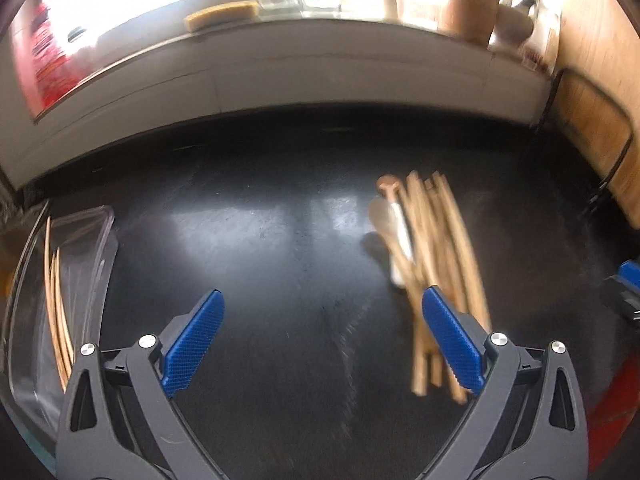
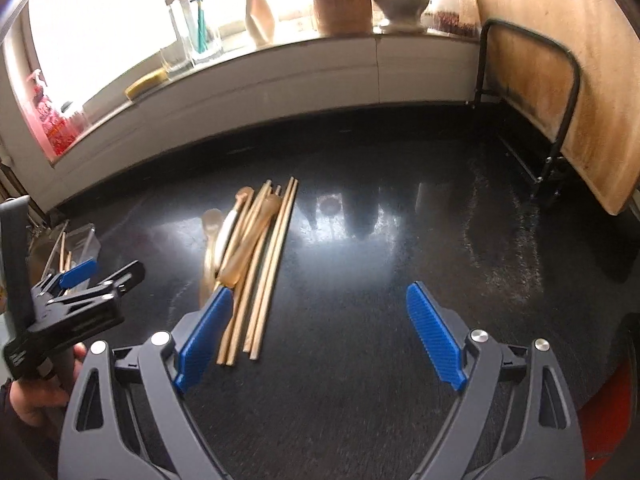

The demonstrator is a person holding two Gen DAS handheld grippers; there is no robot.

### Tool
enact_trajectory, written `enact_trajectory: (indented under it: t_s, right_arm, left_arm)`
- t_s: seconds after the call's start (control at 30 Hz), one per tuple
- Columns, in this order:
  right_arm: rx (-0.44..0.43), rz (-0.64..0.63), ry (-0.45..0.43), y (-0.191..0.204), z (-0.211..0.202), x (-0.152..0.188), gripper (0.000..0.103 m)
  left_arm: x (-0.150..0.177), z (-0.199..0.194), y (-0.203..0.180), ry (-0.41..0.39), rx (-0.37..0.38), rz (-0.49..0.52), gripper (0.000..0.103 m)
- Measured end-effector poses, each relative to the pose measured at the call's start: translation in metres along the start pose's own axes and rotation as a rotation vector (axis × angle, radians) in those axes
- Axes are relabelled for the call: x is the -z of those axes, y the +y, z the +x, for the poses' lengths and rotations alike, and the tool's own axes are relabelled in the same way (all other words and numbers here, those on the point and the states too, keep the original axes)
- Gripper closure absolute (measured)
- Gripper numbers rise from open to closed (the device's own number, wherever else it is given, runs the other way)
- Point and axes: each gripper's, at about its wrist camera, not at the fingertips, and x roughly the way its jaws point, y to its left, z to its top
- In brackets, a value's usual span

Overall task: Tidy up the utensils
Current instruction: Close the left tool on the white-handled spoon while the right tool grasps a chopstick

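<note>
Two hand-held grippers hover over a dark table [image 2: 360,360] below a sunlit window sill. The left hand-held gripper [image 1: 322,314] and the right hand-held gripper [image 2: 320,316] both stand wide apart, gripping nothing. A loose bundle of wooden chopsticks and spoons [image 2: 252,264] lies on the table between them. At the far left, a clear plastic tray [image 1: 100,236] holds a few more chopsticks [image 1: 56,304].

Lighting: strong daylight from blown-out window [image 2: 100,32]; glare patches on dark countertop [image 2: 360,208]. Quality: heavy fisheye curvature, dark corners; left wrist view motion-blurred.
</note>
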Motion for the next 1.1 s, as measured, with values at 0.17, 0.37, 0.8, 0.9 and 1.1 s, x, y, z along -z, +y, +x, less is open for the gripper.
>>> enact_trajectory:
  t_s: [0.17,0.37,0.8,0.9,1.1]
  right_arm:
    - [0.008,-0.003,0.031,-0.007,0.025,-0.01,0.017]
    - [0.018,-0.009,0.072,-0.01,0.055,-0.02,0.017]
    - [0.046,-0.016,0.103,-0.001,0.09,-0.03,0.017]
    - [0.053,-0.028,0.106,0.008,0.105,-0.035,0.017]
    - [0.074,-0.028,0.151,0.019,0.132,-0.036,0.02]
  left_arm:
    - [-0.01,0.058,0.008,0.063,0.004,0.023,0.007]
    - [-0.027,0.087,-0.001,0.073,0.043,0.018,0.007]
    - [-0.042,0.113,-0.012,0.075,0.038,0.054,0.006]
    - [-0.045,0.118,-0.006,0.071,0.032,0.044,0.006]
    - [-0.046,0.118,-0.011,0.048,0.043,0.065,0.006]
